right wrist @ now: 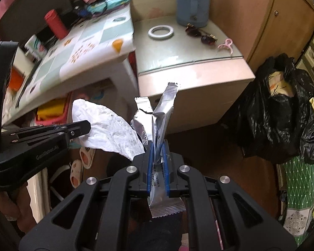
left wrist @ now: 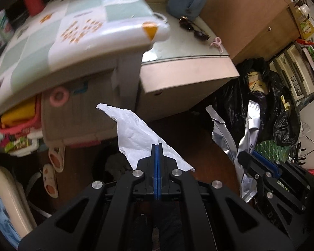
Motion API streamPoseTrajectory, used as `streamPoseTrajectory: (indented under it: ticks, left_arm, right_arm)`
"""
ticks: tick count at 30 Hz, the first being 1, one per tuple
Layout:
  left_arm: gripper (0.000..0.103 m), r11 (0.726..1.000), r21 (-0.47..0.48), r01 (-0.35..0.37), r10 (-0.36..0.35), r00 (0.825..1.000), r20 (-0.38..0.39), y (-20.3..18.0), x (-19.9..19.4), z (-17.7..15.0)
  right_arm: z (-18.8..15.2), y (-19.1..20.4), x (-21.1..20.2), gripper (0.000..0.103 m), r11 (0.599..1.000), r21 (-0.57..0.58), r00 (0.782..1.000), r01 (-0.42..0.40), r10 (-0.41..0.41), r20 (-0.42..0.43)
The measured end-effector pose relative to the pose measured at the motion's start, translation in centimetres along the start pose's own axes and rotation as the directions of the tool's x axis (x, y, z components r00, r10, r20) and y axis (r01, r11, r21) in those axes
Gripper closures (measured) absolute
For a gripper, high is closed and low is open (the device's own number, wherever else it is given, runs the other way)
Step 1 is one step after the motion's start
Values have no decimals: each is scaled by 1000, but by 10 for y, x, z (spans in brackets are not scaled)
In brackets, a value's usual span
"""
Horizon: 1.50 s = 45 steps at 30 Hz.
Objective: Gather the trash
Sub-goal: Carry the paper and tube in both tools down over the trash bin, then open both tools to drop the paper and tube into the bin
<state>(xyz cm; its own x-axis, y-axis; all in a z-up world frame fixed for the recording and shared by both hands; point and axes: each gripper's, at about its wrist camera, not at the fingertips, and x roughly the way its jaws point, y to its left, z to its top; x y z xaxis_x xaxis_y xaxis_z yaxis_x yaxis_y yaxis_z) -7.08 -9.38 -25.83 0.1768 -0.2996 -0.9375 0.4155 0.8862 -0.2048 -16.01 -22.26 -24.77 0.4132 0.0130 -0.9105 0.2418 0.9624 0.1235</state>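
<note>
My left gripper [left wrist: 157, 145] is shut on a crumpled white tissue [left wrist: 134, 131] and holds it in the air above the floor. It also shows in the right wrist view [right wrist: 88, 128] with the tissue [right wrist: 108, 129]. My right gripper [right wrist: 158, 144] is shut on a silver foil wrapper [right wrist: 163, 113], torn open at the top. The right gripper [left wrist: 246, 156] and its wrapper [left wrist: 248, 133] show at the right of the left wrist view. A black trash bag [right wrist: 282, 113], open and partly filled, sits on the floor to the right; it also shows in the left wrist view [left wrist: 261, 100].
A low beige cabinet [right wrist: 190, 79] stands ahead, with sunglasses [right wrist: 201, 34], a white tape ring [right wrist: 160, 31], a pink clip [right wrist: 226, 47] and a blue jug [right wrist: 192, 2] on top. A table with a patterned cloth [right wrist: 79, 50] is at left, with slippers [right wrist: 81, 163] beneath.
</note>
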Motion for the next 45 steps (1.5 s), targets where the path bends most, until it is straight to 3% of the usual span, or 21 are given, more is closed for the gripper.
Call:
streamPoseTrajectory:
  ticks: [10, 18, 34, 45]
  left_arm:
    - [103, 995, -88, -36, 33, 999, -32, 48, 18, -50]
    - [103, 987, -143, -71, 61, 995, -77, 84, 55, -81]
    - [103, 961, -252, -117, 65, 977, -203, 157, 216, -157]
    - [103, 959, -264, -104, 46, 975, -216, 191, 285, -166]
  right_arm:
    - [-37, 44, 35, 94, 995, -86, 997, -47, 41, -66]
    - [-62, 60, 89, 94, 988, -134, 987, -73, 53, -152]
    - [-131, 76, 269, 93, 967, -229, 942, -111, 29, -335]
    - [-153, 83, 349, 91, 964, -244, 925, -106, 6, -380]
